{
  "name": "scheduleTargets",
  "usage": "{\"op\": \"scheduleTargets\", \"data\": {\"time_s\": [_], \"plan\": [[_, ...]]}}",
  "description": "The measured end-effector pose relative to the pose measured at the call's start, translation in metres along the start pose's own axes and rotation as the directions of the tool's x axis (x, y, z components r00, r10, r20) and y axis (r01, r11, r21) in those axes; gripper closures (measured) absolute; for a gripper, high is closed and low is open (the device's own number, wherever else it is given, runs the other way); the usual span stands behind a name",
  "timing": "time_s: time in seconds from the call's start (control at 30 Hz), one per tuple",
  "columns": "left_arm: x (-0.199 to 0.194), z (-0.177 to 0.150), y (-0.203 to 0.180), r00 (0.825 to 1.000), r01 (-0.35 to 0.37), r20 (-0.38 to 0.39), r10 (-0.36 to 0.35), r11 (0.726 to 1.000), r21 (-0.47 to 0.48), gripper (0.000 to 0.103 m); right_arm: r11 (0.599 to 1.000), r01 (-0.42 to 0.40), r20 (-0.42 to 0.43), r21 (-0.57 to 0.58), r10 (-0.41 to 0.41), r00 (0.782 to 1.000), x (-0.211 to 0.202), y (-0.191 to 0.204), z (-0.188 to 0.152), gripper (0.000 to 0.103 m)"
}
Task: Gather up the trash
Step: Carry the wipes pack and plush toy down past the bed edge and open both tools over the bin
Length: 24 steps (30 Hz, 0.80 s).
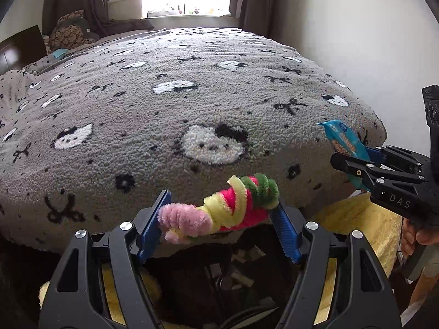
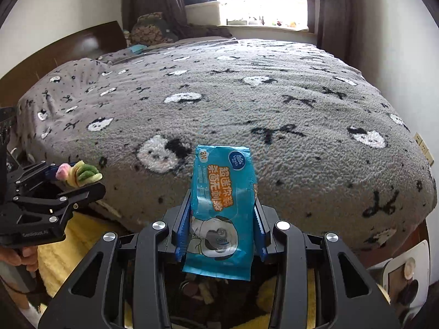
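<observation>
left gripper (image 1: pixel 219 219) jaws clamp twisted pipe cleaners (image 1: pixel 222 208); right gripper (image 2: pixel 222 227) jaws clamp, seemingly, a wipes packet (image 2: pixel 222 205).

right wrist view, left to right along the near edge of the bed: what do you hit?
Left hand-held gripper shut on a pipe-cleaner twist → right hand-held gripper shut on a blue wipes pack → white appliance at the bed's corner.

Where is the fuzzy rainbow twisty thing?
The twisted pipe cleaners are clamped across the left gripper, just off the grey blanket's near edge.
</observation>
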<state>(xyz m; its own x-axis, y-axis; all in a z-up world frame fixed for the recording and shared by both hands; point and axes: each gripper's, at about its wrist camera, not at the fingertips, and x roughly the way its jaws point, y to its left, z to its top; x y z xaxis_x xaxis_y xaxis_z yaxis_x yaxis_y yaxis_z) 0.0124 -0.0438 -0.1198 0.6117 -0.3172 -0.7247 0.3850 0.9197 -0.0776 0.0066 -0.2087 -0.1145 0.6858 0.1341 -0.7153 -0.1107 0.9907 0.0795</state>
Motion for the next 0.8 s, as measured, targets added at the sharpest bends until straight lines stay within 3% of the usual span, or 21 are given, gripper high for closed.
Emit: {"op": "scheduleTargets", "data": {"time_s": [0.37,0.8], "plan": [[0.023,-0.049,0.003,0.995,-0.003,-0.1,0.0,1.0,-0.031,0.035,1.0,-0.031,-0.143,0.001,0.031,0.989,0.034,0.01,-0.039,0.064],[0.075,-0.099,0.008,0.957,0.001,-0.29,-0.014,0.999,-0.044,0.035,0.998,-0.056,-0.284,0.023,0.06,0.957,0.074,0.011,-0.076,0.064]]}}
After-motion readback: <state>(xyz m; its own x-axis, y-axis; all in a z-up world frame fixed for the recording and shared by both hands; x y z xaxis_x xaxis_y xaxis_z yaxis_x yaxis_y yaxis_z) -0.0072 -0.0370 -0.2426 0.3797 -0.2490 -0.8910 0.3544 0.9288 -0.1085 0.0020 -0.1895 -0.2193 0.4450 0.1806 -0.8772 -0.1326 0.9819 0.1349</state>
